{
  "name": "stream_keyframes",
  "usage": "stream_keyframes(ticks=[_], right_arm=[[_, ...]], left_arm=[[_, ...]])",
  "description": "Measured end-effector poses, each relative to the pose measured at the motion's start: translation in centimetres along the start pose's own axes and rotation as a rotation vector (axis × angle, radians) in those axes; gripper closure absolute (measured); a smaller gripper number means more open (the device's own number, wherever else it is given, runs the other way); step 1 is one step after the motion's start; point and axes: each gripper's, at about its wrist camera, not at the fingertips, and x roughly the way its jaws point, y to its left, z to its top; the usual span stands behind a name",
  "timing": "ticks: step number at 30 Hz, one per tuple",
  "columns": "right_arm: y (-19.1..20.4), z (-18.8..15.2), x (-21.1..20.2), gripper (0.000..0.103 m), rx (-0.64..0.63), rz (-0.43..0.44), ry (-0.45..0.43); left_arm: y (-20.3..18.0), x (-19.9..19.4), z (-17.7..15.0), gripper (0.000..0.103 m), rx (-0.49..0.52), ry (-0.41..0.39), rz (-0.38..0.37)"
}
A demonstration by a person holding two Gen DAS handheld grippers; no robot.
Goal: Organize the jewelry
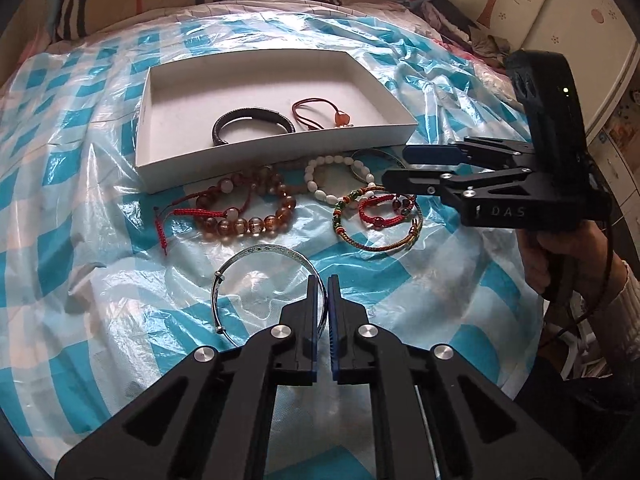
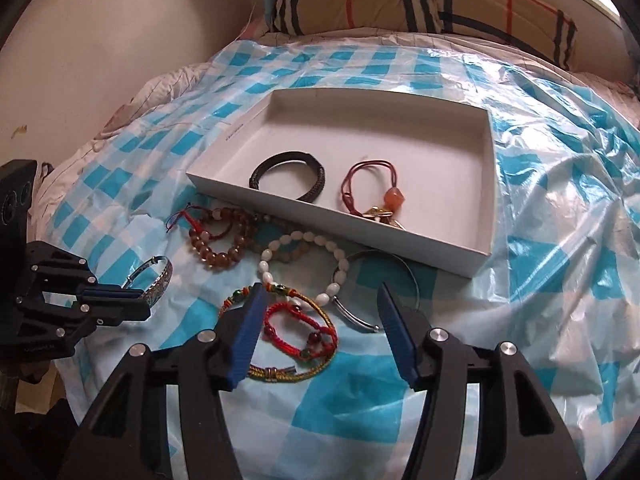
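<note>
The left gripper (image 1: 323,280) had its fingers closed on the near rim of the silver bangle (image 1: 256,272), with the white box (image 1: 276,156) straight beyond, while the right gripper (image 2: 320,300) hung open over the red cord bracelet (image 2: 298,330) on the bed.

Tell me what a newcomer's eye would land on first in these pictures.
First the shallow white box on the blue-checked plastic sheet, with a dark braided bracelet and a red cord bracelet already inside. Then the jumble of beaded and woven bracelets in front of it, notably the amber bead bracelet. Nearest, the left tongs are shut on the silver bangle, while the right tongs stand open above the red woven bracelet.
</note>
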Motion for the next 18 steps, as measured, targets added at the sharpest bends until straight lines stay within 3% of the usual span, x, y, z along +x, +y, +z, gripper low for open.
stream_keyframes(ticks=[4,5,6,7,18], right_arm=[[1.3,-0.1,2.6,0.080,-0.108,-0.003,0.080],[1.5,-0.2,2.7,0.083,-0.125,-0.015,0.084],[1.5,-0.3,2.5,0.094,-0.130,-0.016,0.087],[1.4,-0.5,2.1,0.096,-0.126,-0.014,0.080],[0.9,-1.1,-6.6,0.097,0.058,0.089,-0.112]], left_arm=[[0.8,0.1,-0.2,0.099,-0.015,0.001,0.004],[0.9,0.0,-0.2,0.099,-0.017,0.001,0.005],[0.9,-0.1,-0.2,0.099,-0.019,-0.001,0.007],[1.0,-0.2,-0.2,0.099,-0.021,-0.004,0.007],[-0.6,-2.8,0.2,0.099,-0.019,-0.056,-0.007]])
